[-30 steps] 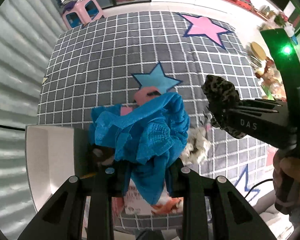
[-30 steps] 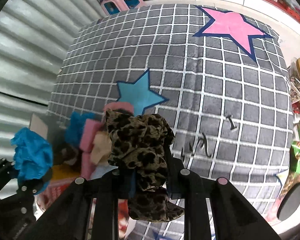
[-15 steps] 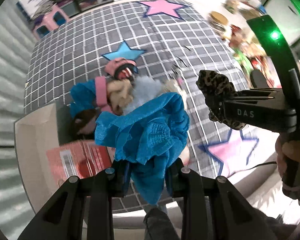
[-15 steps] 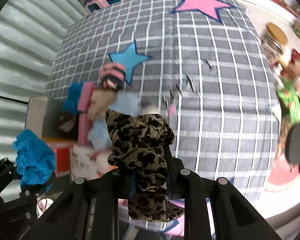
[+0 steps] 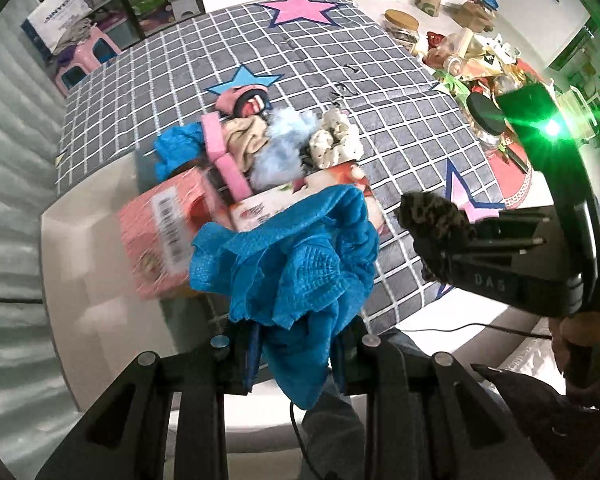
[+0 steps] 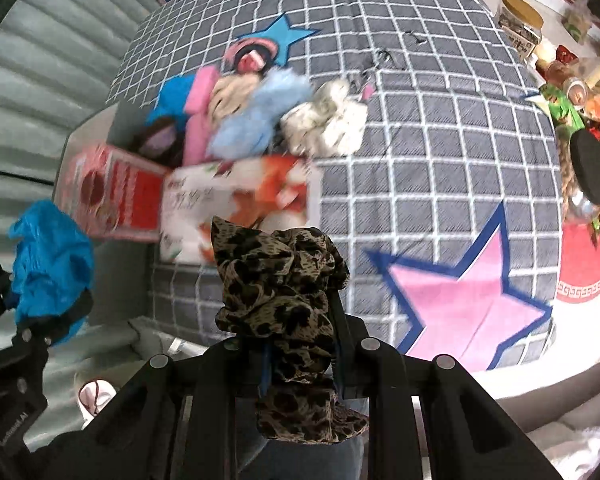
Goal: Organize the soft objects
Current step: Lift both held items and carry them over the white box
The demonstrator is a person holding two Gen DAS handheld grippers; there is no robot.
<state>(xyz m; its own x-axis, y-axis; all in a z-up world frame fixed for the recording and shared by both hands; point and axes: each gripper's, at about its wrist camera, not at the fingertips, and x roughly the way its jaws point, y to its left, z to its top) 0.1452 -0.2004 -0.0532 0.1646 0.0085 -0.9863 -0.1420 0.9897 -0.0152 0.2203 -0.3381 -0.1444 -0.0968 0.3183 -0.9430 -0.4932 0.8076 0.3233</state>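
My left gripper (image 5: pixel 296 332) is shut on a blue mesh cloth (image 5: pixel 292 264) and holds it raised above the near table edge; it also shows in the right wrist view (image 6: pixel 48 264). My right gripper (image 6: pixel 296 344) is shut on a leopard-print scrunchie (image 6: pixel 280 280), held up to the right of the left one; it also shows in the left wrist view (image 5: pixel 436 220). A pile of soft items (image 5: pixel 276 144) lies on the checked cloth: pink sponge (image 6: pixel 198 116), light blue fluffy piece (image 6: pixel 252 120), cream scrunchie (image 6: pixel 324 120).
A red and white carton (image 6: pixel 196 200) stands at the near side of the pile. A white tray (image 5: pixel 84 272) lies at the left. Jars and clutter (image 5: pixel 460 56) stand off the right edge of the checked star cloth (image 6: pixel 420 120).
Both grippers have pulled back and up from the table with their items still held. The pile and carton now sit farther away in both views.
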